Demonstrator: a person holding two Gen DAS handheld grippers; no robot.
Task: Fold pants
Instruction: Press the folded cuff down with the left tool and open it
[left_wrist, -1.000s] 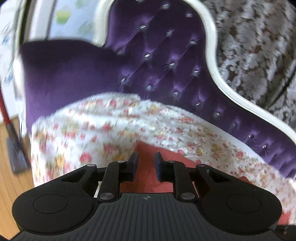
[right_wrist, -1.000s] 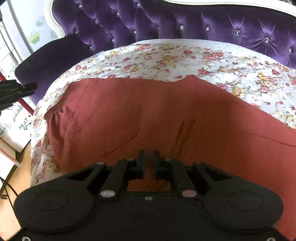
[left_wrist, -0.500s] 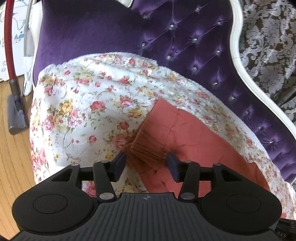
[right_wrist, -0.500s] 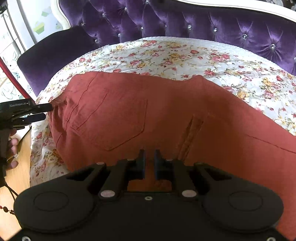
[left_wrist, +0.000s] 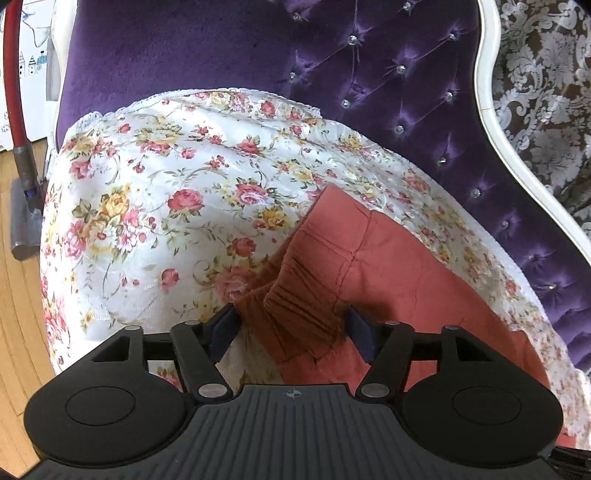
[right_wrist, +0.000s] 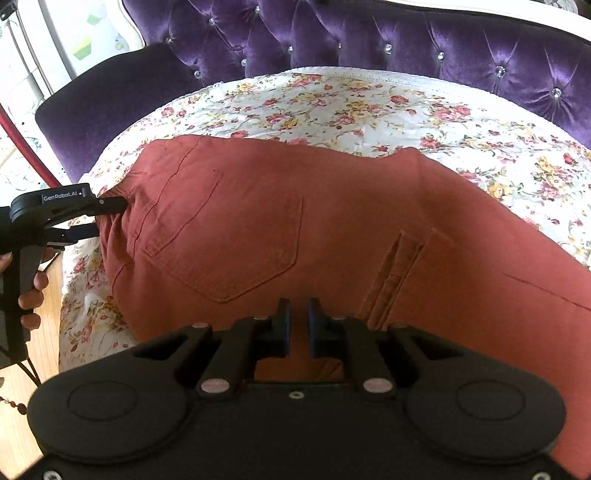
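Left gripper (left_wrist: 291, 325): jaws just spread wide, gathered waistband between them, pads apparently not pressing. Pants (right_wrist: 332, 229): rust-red, lying flat on the floral bedspread (right_wrist: 369, 107), back pocket up; any fold unclear, more likely remains. Right gripper (right_wrist: 298, 325): nearly pressed together; a pinch on the fabric cannot be told.

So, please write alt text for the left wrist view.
The left hand-held gripper is open around the gathered waistband of rust-red pants, with no visible pressure. They lie on a floral cover over a purple tufted sofa.
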